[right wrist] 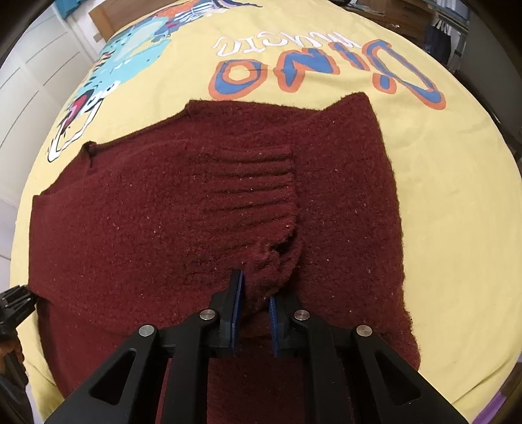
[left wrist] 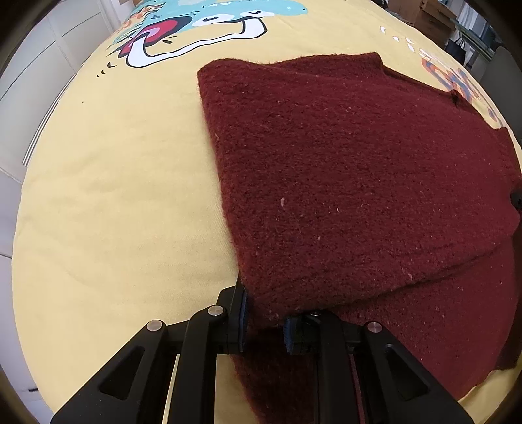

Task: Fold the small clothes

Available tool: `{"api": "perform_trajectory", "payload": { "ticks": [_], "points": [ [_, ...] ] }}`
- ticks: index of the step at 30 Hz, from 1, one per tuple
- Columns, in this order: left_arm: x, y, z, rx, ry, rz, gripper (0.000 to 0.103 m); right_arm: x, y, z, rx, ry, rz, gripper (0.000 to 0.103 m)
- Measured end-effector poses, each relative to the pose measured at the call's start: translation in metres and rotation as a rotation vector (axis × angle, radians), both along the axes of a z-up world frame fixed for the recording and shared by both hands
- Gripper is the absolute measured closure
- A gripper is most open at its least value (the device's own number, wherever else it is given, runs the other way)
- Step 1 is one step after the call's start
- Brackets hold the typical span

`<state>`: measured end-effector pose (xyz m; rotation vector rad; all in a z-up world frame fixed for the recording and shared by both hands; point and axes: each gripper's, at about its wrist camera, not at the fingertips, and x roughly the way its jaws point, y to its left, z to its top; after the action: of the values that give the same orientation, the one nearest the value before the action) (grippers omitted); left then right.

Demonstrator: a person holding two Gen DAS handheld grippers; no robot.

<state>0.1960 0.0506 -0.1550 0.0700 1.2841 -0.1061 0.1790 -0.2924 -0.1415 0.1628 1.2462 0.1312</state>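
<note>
My left hand-held gripper (left wrist: pixel 264 321) is clamped on a corner of the maroon sweater (left wrist: pixel 352 182), at 6 o'clock in the left wrist view. The blue pads (left wrist: pixel 243 314) press the knit from both sides, and the folded layer runs from them toward 12 o'clock.

My right hand-held gripper (right wrist: pixel 253 313) is likewise closed on the same sweater (right wrist: pixel 137 221), at 6 o'clock in the right wrist view. Its pads (right wrist: pixel 237 306) pinch a bunched fold of knit just below the ribbed cuff (right wrist: pixel 254 182), which lies on top of the garment near the centre of that view.

The sweater rests on a yellow bedsheet (left wrist: pixel 107 202) on a bed, partly folded, with an upper layer over a lower one. In the left wrist view a straight folded edge runs from 6 o'clock up toward 11 o'clock. A cartoon print (left wrist: pixel 202 29) sits at 12 o'clock on the sheet. In the right wrist view, orange-and-blue lettering (right wrist: pixel 329 68) sits beyond the sweater at 12 to 1 o'clock, upside down.

The tip of the left tool shows at 9 o'clock in the right wrist view, at the garment's edge.
</note>
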Motion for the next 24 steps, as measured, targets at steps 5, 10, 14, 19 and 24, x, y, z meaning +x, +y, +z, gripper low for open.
{"api": "perform_trajectory", "payload": {
  "ticks": [5,10,14,19,24],
  "points": [
    [-0.001,-0.002,0.005,0.012,0.006,0.036,0.078,-0.004,-0.007,0.007,0.008,-0.002,-0.019,0.052],
    [-0.009,0.001,0.02,0.014,0.022,0.072,0.025,-0.012,-0.025,0.028,-0.009,-0.047,-0.037,0.022],
    [-0.023,0.011,0.039,-0.03,0.005,0.113,0.007,-0.018,-0.033,0.046,-0.031,-0.081,-0.032,0.017],
    [-0.033,-0.005,0.084,-0.05,-0.098,0.091,0.001,-0.021,-0.015,0.064,-0.052,-0.125,0.025,0.0],
    [-0.019,-0.049,0.107,-0.107,-0.168,0.051,0.001,-0.011,0.027,0.07,-0.119,-0.161,0.111,0.0]
  ]
}}
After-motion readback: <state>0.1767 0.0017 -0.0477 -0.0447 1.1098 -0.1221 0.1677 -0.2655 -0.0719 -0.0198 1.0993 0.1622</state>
